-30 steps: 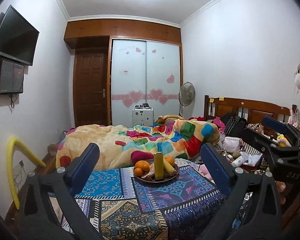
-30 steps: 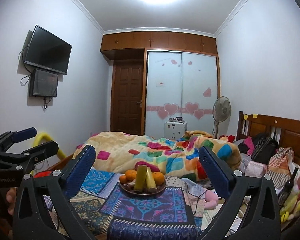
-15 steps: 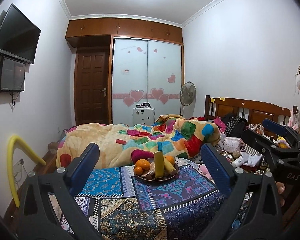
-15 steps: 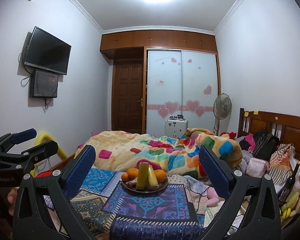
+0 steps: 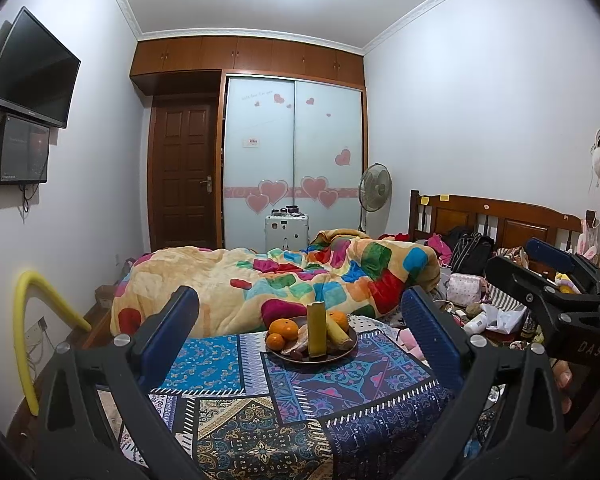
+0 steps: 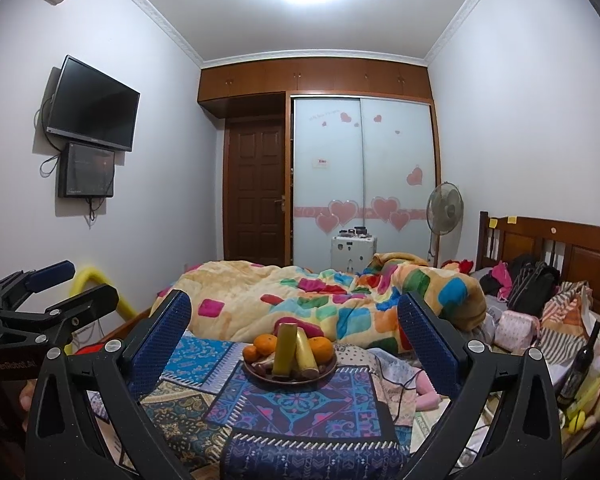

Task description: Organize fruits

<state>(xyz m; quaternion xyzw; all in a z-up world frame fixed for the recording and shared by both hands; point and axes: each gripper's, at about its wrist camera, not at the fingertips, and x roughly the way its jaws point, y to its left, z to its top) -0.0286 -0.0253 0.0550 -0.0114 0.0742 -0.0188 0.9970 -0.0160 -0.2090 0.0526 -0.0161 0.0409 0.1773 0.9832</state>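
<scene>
A dark round plate of fruit sits on a patterned blue cloth. It holds oranges, yellow-green upright stalks and some brown pieces. In the right wrist view the same plate has oranges and stalks. My left gripper is open and empty, well short of the plate. My right gripper is open and empty, also short of it. Each gripper shows at the other view's edge, the right and the left.
A bed with a colourful patchwork quilt lies behind the cloth. Bags and clutter pile by the wooden headboard. A yellow foam tube leans at the left wall. A dark bottle stands at the right.
Both views have tilted slightly upward and the plate sits a little lower in frame. Both grippers stay open and empty.
</scene>
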